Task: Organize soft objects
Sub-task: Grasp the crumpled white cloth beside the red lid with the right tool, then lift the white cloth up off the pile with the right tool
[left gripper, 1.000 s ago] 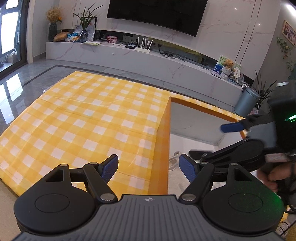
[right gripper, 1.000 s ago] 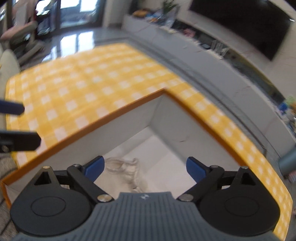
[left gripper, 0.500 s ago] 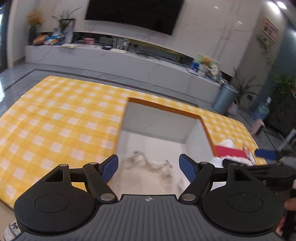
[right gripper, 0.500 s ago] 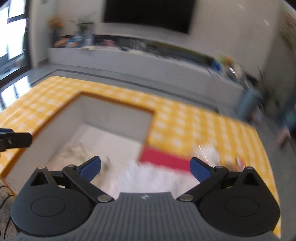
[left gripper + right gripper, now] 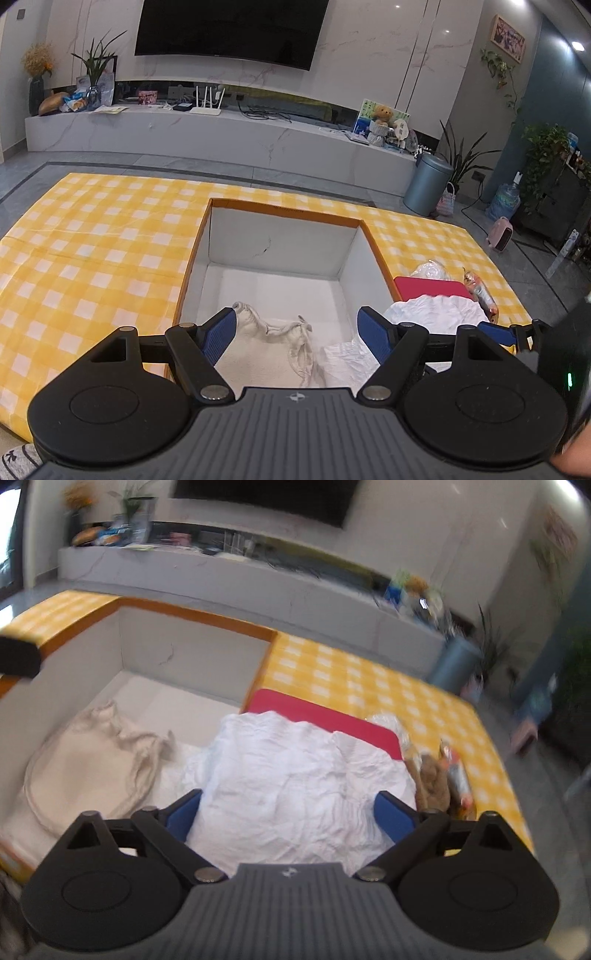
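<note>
An open box with an orange rim (image 5: 284, 211) (image 5: 192, 614) sits sunk into the yellow checked cloth, and a beige fabric bag (image 5: 273, 332) (image 5: 88, 760) lies on its white floor. A crumpled white soft bundle (image 5: 291, 775) (image 5: 439, 310) lies across the box's right wall and a flat red pad (image 5: 325, 716) (image 5: 428, 286). My right gripper (image 5: 290, 812) hovers over the bundle; its jaws are closing, the bundle lies between them, and the pads do not visibly press on it. My left gripper (image 5: 297, 332) stands open over the box, empty.
A brown plush toy (image 5: 432, 779), a snack packet (image 5: 456, 771) (image 5: 480, 291) and a clear plastic bag (image 5: 388, 723) (image 5: 430, 269) lie right of the bundle. The checked cloth (image 5: 92, 251) spreads wide to the left. A low marble bench (image 5: 221, 136) runs along the far wall.
Both views swung rightward. The right gripper went from over the box's inside to over the white bundle. The left gripper now faces straight into the box, with the bag below it.
</note>
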`<state>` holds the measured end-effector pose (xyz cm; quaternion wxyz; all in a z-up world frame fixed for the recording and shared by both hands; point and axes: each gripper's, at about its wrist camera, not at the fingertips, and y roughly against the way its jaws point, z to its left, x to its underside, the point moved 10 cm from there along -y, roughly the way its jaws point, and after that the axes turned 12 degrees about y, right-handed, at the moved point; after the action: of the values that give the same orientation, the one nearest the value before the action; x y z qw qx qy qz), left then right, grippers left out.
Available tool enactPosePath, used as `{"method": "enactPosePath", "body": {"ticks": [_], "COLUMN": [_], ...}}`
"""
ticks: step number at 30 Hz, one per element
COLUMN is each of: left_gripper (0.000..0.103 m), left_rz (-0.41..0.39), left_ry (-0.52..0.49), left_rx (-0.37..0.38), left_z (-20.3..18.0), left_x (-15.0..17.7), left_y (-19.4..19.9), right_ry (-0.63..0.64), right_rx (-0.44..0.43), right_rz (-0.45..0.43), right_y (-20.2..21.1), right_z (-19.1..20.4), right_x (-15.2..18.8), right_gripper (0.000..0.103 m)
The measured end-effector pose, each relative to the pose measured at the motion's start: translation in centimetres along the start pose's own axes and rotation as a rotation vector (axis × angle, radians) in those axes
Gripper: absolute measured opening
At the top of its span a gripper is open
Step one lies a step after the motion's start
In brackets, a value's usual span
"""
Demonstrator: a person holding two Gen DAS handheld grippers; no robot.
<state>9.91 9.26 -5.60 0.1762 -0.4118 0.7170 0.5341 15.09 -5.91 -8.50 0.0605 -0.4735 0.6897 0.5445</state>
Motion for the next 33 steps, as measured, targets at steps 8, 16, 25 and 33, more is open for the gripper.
{"method": "enactPosePath", "body": {"ticks": [8,16,25,33], "left_gripper": [0.088,0.088,0.088,0.088], "left_rz": [-0.012,-0.027,-0.005,0.004], "left_ry": [0.008,-0.014,-0.064,-0.108], "left_rx": [-0.017,0.002,0.0,-0.021], "left_z": [0.1,-1.4,-3.1,-4.2], "left_x": [0.0,0.0,1.1,1.7], "left_y": [0.5,1.1,0.6,-0.2], "right_ry": [0.084,-0.153,-0.445,-0.364], "right_rx": [-0.112,-0.223,-0.109,-0.044], "right_rz": [-0.1,-0.248,-0.268,0.061], "right_y": [3.2,9.1,10.6,2.7], "right_z": [1.9,-5.2,-17.8,-18.9], "right_x": [-1.5,-2.7,3.3,11.3], "right_gripper": [0.014,0.009,0.01,0.016]}}
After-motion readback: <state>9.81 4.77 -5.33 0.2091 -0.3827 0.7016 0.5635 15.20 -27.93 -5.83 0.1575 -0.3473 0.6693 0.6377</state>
